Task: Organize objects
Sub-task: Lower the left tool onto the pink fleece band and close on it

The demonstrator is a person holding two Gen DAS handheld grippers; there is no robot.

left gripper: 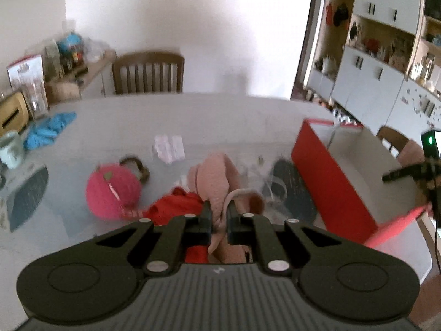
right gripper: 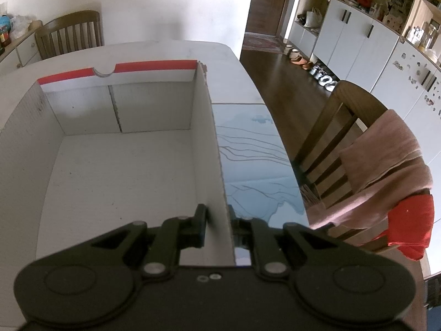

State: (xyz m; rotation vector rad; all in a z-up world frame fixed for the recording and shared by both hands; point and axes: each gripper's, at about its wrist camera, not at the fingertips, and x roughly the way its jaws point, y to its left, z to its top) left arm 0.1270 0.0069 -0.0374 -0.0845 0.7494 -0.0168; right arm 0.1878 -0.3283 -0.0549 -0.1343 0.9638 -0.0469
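Note:
My left gripper is shut on a pale pink plush toy, which hangs lifted above the table. Under it lies a red cloth, and a round pink plush ball sits to the left. A red cardboard box with a white inside stands at the right. The other gripper shows at that box's far side. In the right wrist view my right gripper is shut on the right wall of the box, one finger inside and one outside. The box's inside is bare.
A blue cloth, a mug and a paper slip lie on the white table. Wooden chairs stand at the far side and at the right, one draped with a pink towel.

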